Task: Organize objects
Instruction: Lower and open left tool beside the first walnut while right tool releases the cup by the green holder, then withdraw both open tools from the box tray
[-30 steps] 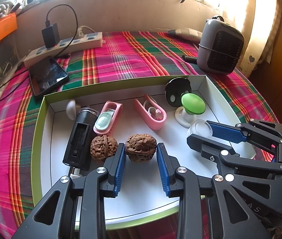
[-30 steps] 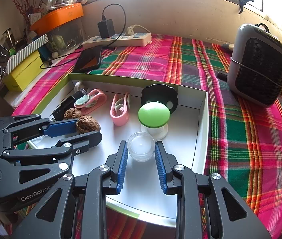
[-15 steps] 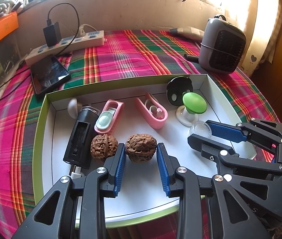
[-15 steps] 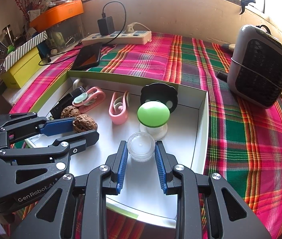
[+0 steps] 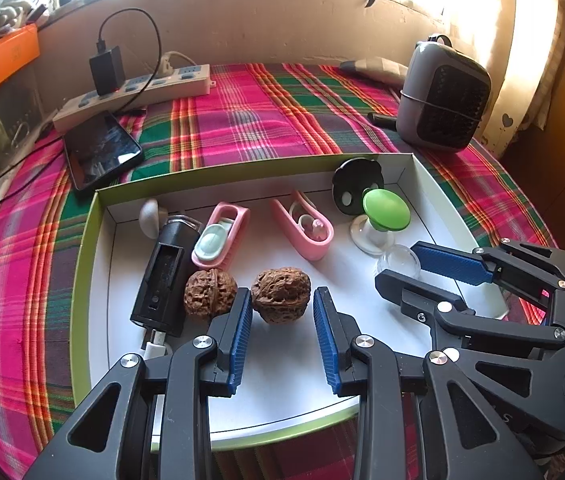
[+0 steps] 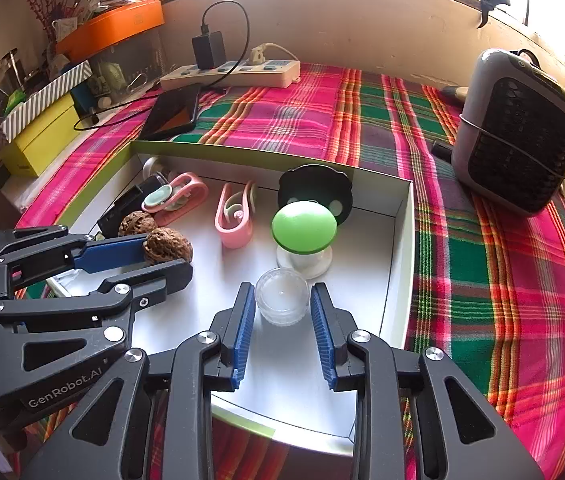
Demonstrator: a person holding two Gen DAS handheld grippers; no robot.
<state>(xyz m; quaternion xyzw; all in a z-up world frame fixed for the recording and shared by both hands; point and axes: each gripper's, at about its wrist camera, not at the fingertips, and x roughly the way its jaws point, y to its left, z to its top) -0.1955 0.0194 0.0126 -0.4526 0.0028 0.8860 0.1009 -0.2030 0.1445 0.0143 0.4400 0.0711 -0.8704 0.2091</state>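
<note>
A white tray with a green rim (image 5: 82, 264) (image 6: 400, 264) lies on the plaid cloth. My left gripper (image 5: 281, 300) is open, with a walnut (image 5: 281, 294) (image 6: 168, 246) between its fingers and small gaps on both sides. A second walnut (image 5: 209, 293) lies just left of it. My right gripper (image 6: 281, 298) (image 5: 410, 268) is open around a small clear jar (image 6: 281, 296) (image 5: 398, 260). Two pink holders (image 5: 222, 236) (image 5: 304, 226), a black device (image 5: 164, 276), a green-topped stand (image 5: 384, 210) (image 6: 304, 228) and a black disc (image 5: 356, 184) also lie in the tray.
A grey heater (image 5: 444, 96) (image 6: 518, 136) stands at the back right. A power strip (image 5: 134, 92) with a charger and a phone (image 5: 100, 152) lie at the back left. Boxes and an orange bin (image 6: 110, 28) stand along the left edge.
Both grippers have opened a little: gaps now show beside the walnut and the jar. Both have stayed in place over the tray.
</note>
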